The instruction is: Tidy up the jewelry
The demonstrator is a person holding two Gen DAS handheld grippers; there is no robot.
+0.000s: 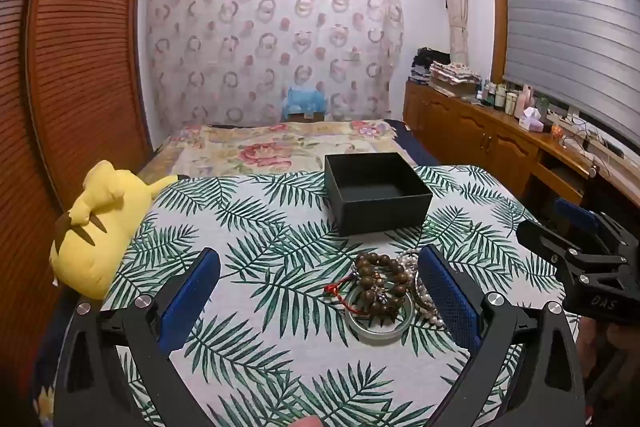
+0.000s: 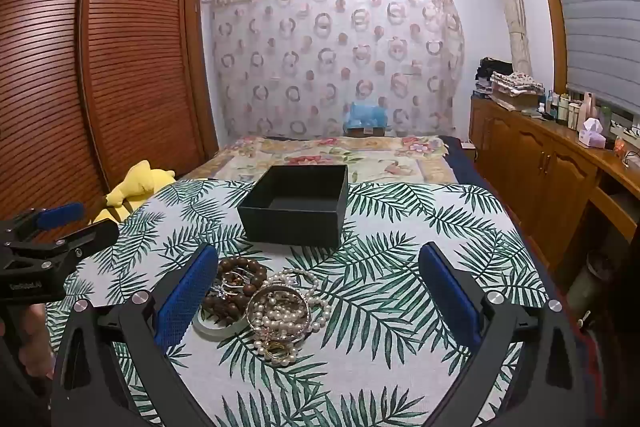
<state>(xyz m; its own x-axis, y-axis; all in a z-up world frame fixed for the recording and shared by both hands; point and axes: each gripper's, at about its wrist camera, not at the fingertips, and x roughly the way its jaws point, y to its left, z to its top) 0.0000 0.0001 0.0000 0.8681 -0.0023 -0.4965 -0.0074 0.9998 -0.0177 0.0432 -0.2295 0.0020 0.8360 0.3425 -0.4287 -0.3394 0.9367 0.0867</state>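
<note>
The left gripper [image 1: 320,291] stood with jaws wide and empty; the wooden bead bracelet [image 1: 380,283] lay between them, nearer the right jaw. The right gripper [image 2: 320,291] also gaped, the pearl strands [image 2: 286,311] by its left jaw. The black box [image 2: 296,205] sat beyond both.

"DAS" on right hand-held gripper [image 1: 576,227] body.

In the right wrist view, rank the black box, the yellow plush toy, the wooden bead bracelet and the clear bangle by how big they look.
1. black box
2. yellow plush toy, partly hidden
3. wooden bead bracelet and clear bangle: about alike, both partly covered, so unranked.
</note>
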